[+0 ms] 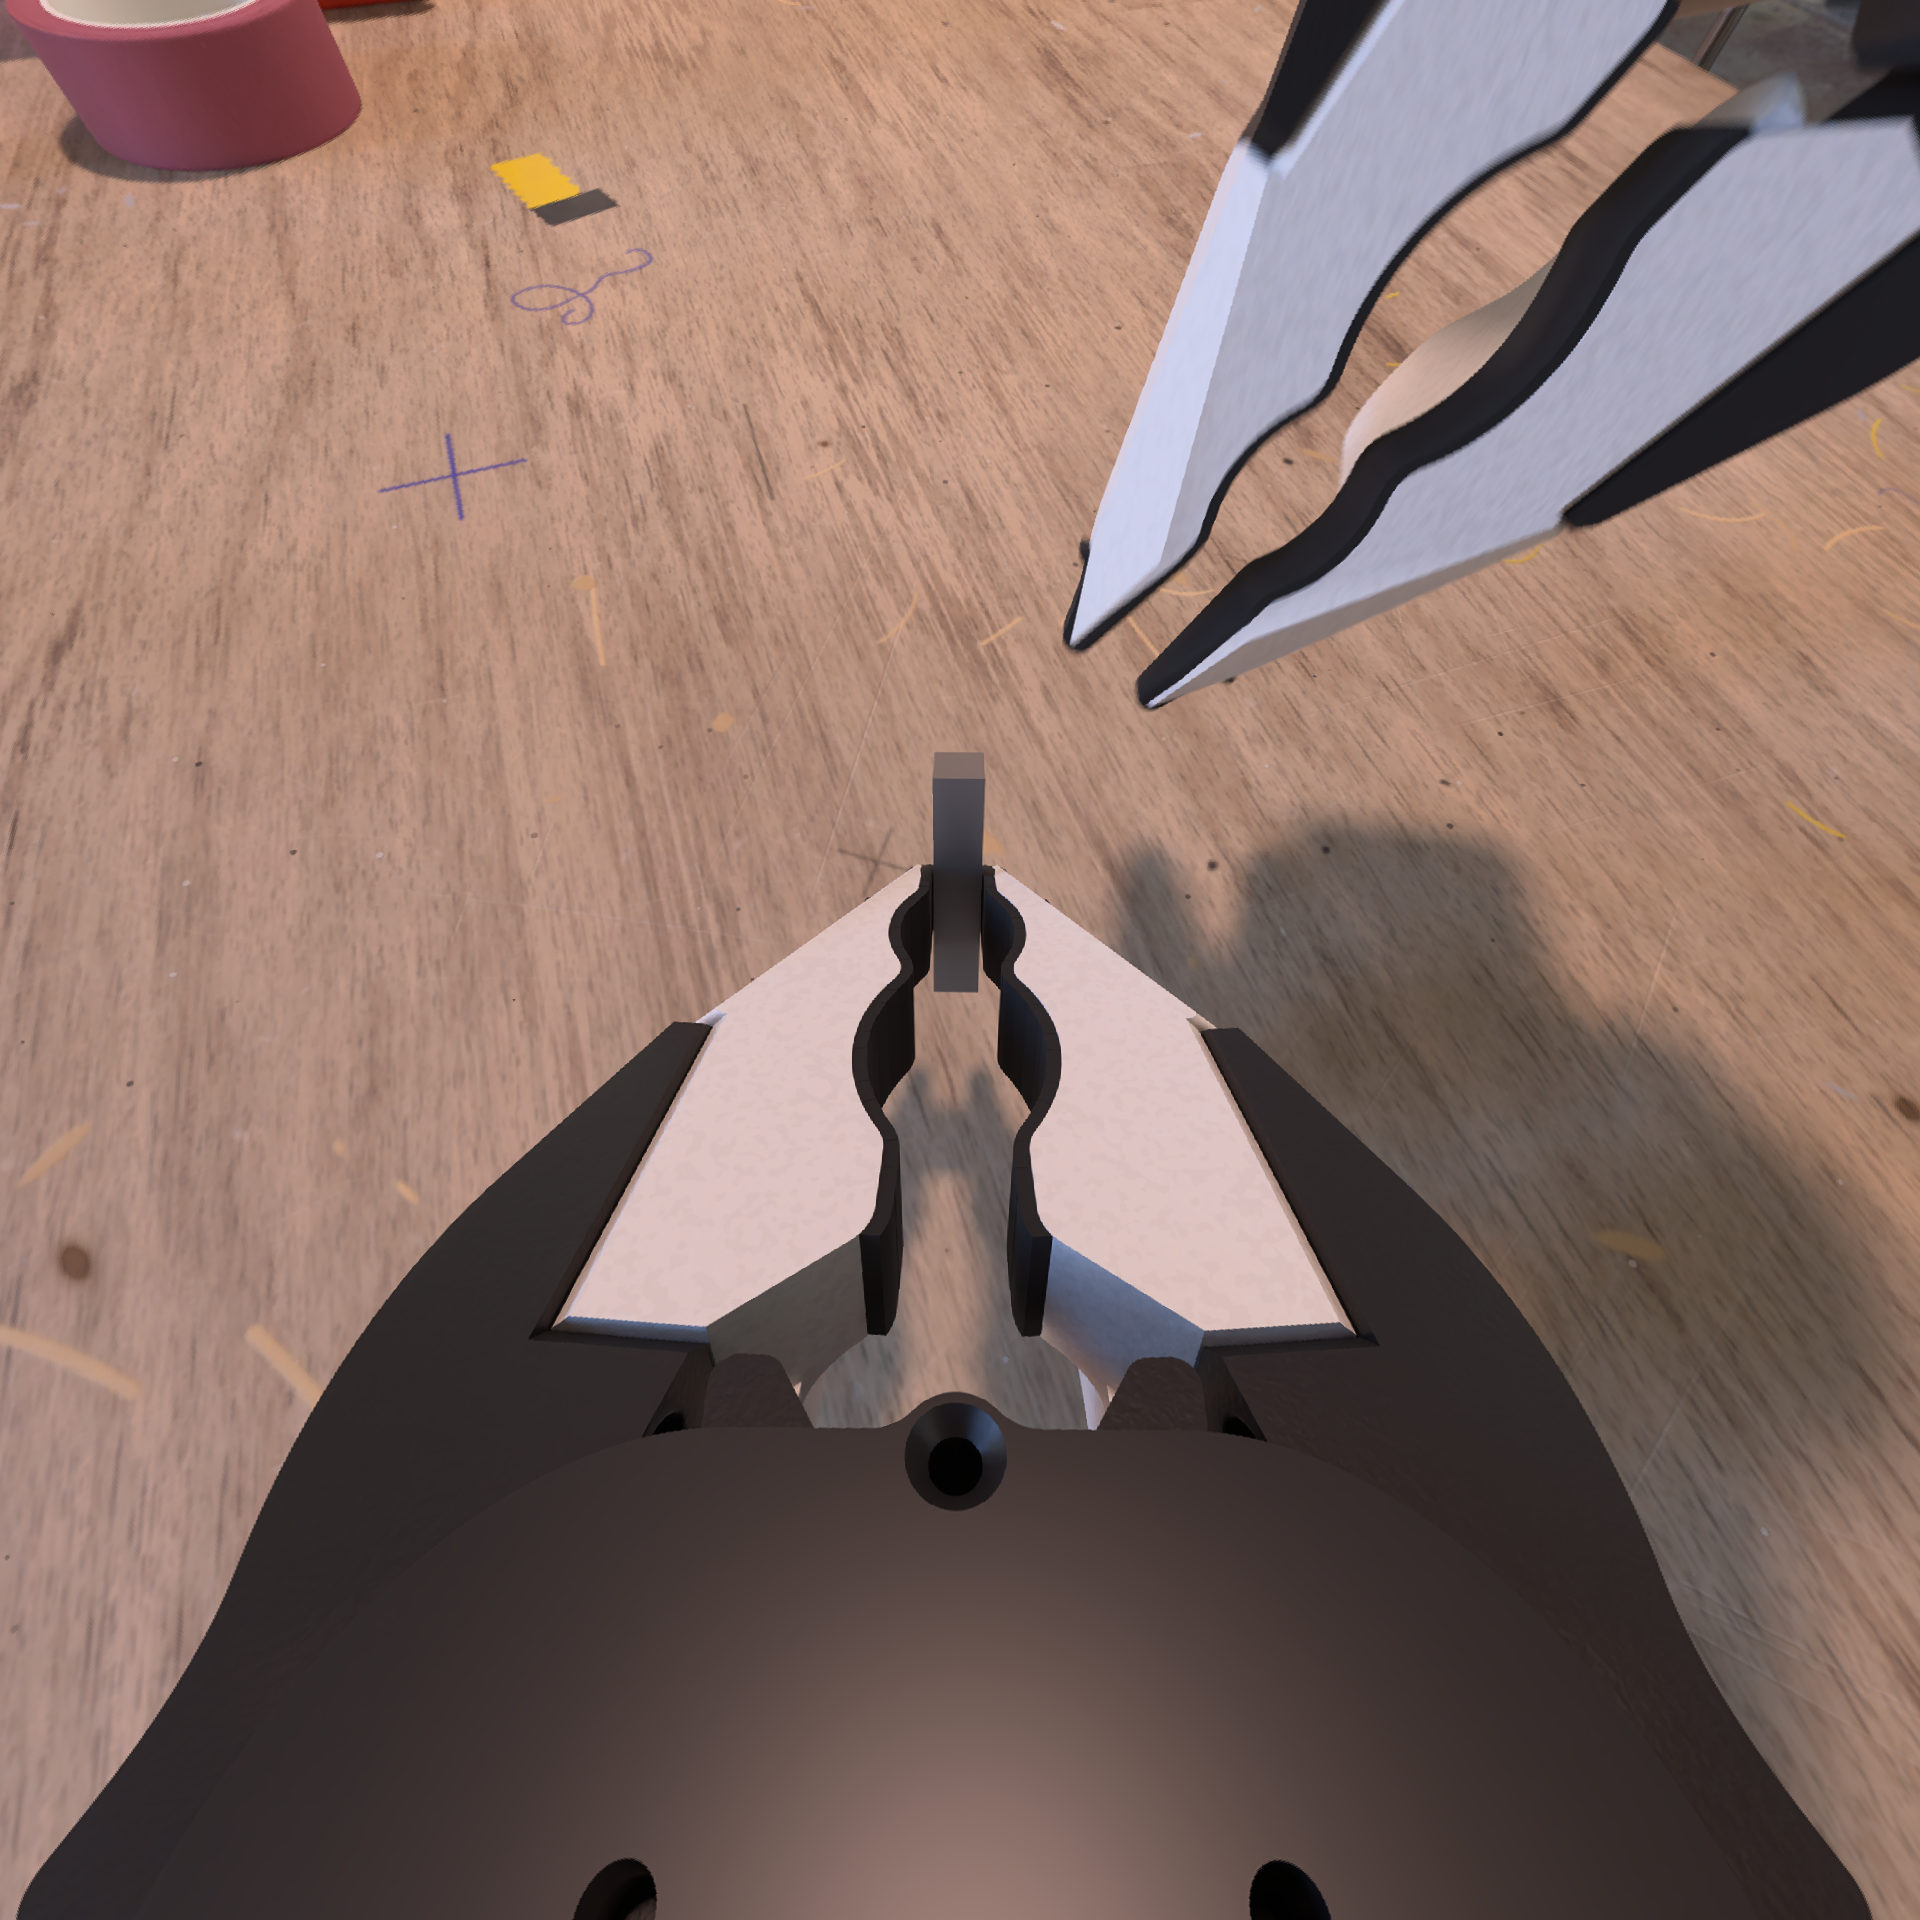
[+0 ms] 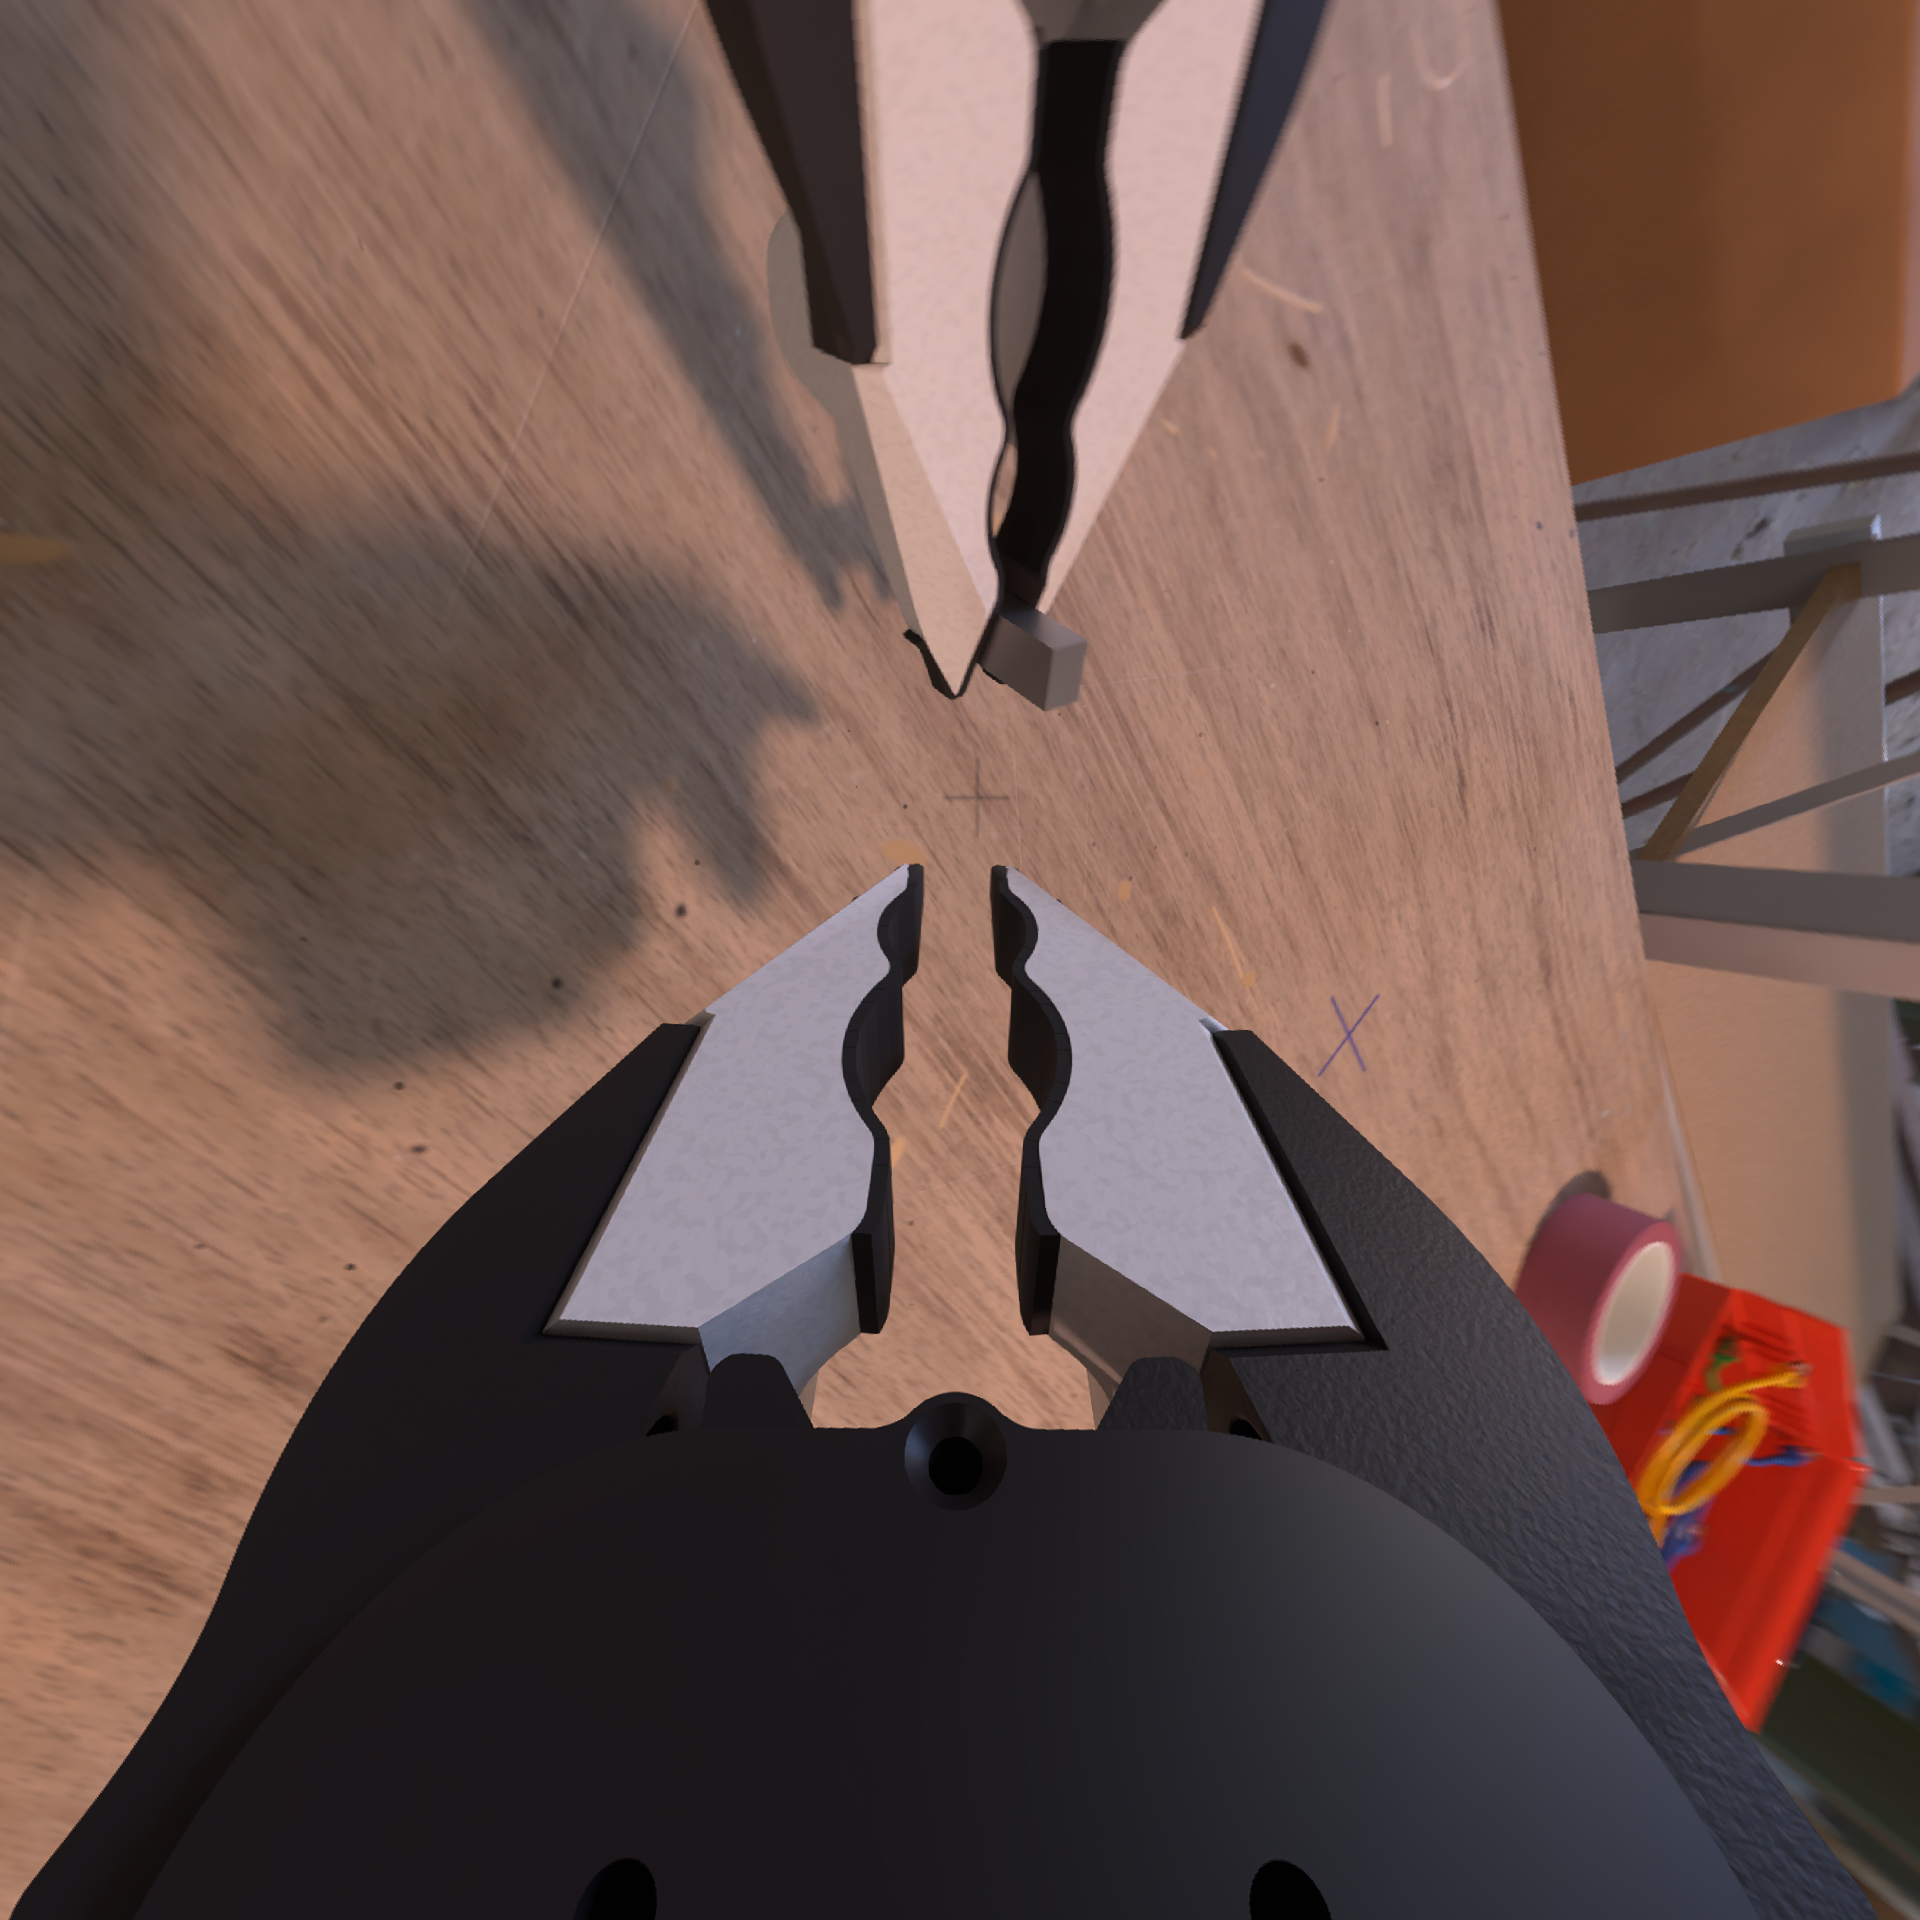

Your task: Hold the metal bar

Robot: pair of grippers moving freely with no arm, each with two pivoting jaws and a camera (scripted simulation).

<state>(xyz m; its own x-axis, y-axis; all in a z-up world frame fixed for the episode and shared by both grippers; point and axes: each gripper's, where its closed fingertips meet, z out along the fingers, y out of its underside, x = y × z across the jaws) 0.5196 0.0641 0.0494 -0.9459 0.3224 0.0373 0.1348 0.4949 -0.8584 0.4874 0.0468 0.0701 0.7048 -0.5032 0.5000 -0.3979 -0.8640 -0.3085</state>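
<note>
A short grey metal bar (image 1: 957, 821) is clamped between the tips of my left gripper (image 1: 956, 883), which is shut on it and holds it above the wooden table (image 1: 416, 831). The bar sticks out past the fingertips. In the right wrist view the same bar (image 2: 1036, 657) shows at the tips of the left gripper (image 2: 987, 665), just ahead of my right gripper (image 2: 956, 878). My right gripper is open by a narrow gap and empty, apart from the bar. It also shows in the left wrist view (image 1: 1112, 670), up and to the right of the bar.
A dark red tape roll (image 1: 187, 78) stands at the far left, also in the right wrist view (image 2: 1605, 1304) beside a red box (image 2: 1756, 1475) with coloured wires. A yellow and grey piece (image 1: 551, 189) and pen marks lie on the table. A grey metal frame (image 2: 1766, 727) stands beyond the table edge.
</note>
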